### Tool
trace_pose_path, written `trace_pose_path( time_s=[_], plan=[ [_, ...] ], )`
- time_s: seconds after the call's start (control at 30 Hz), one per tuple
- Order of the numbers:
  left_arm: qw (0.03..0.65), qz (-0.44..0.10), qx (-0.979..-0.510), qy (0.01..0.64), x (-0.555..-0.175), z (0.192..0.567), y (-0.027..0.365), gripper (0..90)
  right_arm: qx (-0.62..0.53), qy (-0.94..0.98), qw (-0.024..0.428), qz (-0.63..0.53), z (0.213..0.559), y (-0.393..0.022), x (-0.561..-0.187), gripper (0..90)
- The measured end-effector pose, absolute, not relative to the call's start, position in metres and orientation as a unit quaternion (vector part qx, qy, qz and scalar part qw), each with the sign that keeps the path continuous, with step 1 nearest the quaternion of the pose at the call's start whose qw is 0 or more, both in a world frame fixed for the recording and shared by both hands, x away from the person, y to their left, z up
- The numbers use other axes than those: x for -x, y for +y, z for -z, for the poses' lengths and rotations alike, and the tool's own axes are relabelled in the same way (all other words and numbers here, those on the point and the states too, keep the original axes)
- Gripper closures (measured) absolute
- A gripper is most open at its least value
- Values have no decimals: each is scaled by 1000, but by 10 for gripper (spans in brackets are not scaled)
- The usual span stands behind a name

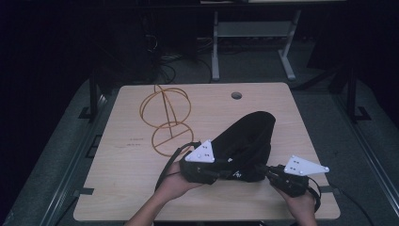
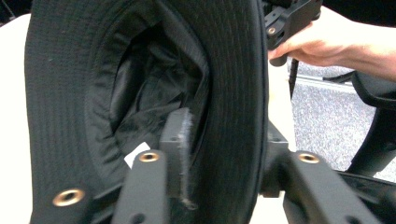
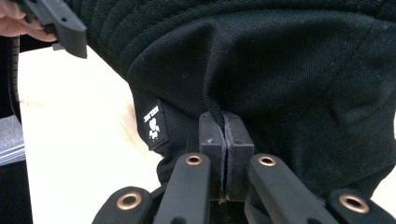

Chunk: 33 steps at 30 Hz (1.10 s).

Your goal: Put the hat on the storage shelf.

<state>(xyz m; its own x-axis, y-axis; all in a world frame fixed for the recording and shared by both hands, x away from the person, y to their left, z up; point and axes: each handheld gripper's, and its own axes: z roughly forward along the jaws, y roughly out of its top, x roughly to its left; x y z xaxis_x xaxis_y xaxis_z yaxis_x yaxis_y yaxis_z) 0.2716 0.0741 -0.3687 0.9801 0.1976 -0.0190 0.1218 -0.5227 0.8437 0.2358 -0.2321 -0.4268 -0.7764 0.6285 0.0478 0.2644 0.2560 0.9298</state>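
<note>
A black bucket hat (image 1: 247, 141) lies on the wooden surface (image 1: 131, 179) toward the near right corner, tipped on its side so that its brim stands up and its opening faces left. The left gripper (image 1: 207, 167) meets the hat at its near left part. In the left gripper view the brim (image 2: 233, 93) runs upright between the two fingers (image 2: 180, 135), one inside the opening against the lining and the other outside; the fingers stand spread on either side of the brim, and whether their pads press on it cannot be told. A small white label (image 2: 136, 155) shows inside the hat just beside the inner finger.

The right gripper (image 1: 266, 170) comes in from the near right edge. In the right gripper view its fingers (image 3: 212, 140) are pressed together on a thin black cord (image 3: 212, 105) that hangs down the hat's crown; a small black tag with white print (image 3: 154, 123) is sewn just to the side of them.

A thin hoop frame of orange wire (image 1: 164, 117) stands on the surface toward the far left corner, well apart from the hat. A round hole (image 1: 236, 95) sits near the far edge.
</note>
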Motion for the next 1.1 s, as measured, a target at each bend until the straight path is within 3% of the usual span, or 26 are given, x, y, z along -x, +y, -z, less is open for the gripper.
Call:
trace_pose_path(
  time_s=[0.1, 0.33, 1.1],
  plan=[
    [479, -47, -871, 99, -270, 366, 81, 518, -290, 771, 172, -540, 423, -235, -235, 885],
    [479, -62, -870, 105, -264, 364, 98, 444, -285, 773, 183, -537, 408, -239, -235, 887],
    [478, -93, -858, 163, -257, 389, 158, 372, -268, 771, 195, -544, 362, -242, -244, 891]
  ],
)
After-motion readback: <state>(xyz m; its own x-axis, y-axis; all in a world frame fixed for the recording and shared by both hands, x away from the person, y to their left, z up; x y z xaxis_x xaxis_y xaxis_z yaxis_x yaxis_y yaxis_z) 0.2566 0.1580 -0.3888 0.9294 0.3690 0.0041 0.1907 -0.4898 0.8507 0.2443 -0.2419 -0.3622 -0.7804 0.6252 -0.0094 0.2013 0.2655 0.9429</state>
